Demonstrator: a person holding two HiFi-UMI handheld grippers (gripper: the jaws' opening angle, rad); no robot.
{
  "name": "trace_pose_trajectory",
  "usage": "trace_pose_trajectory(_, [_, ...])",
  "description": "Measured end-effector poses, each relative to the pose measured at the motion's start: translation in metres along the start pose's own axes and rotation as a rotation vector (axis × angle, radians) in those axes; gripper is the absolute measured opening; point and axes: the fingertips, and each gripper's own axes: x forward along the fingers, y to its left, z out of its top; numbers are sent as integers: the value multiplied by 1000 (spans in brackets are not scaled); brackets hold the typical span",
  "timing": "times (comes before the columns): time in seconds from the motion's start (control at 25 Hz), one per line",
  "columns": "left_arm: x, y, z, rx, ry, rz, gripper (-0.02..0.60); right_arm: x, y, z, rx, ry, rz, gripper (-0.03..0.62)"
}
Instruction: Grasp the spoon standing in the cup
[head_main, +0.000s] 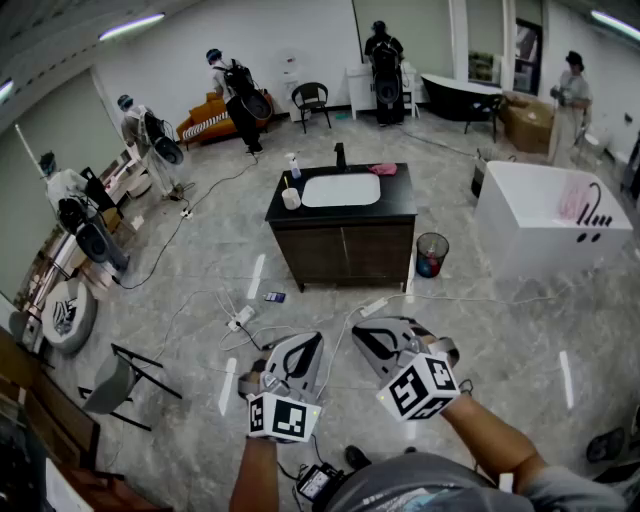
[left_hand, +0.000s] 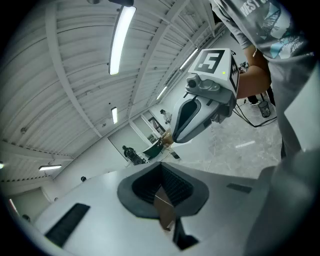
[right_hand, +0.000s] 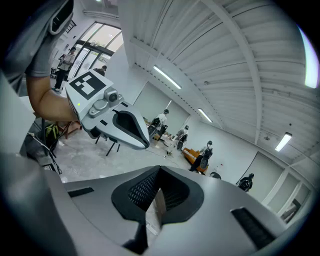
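Left tongs and right tongs both pinched closed, empty, side by side at 6 o'clock. Cup on counter, well apart at 12 o'clock.

Bright, even light comes from long ceiling tubes (one blooms to plain white in the left gripper view). The grey floor carries a soft sheen and only faint shadows. All views bulge, with dark rounded corners. The left tongs and right tongs look soft up close.
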Motion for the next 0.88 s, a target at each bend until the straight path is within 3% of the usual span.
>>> trace_pose_trajectory(0.88, [2,47,-43,-27,-32,-3,2,60,-11,22,44,-21,-18,32])
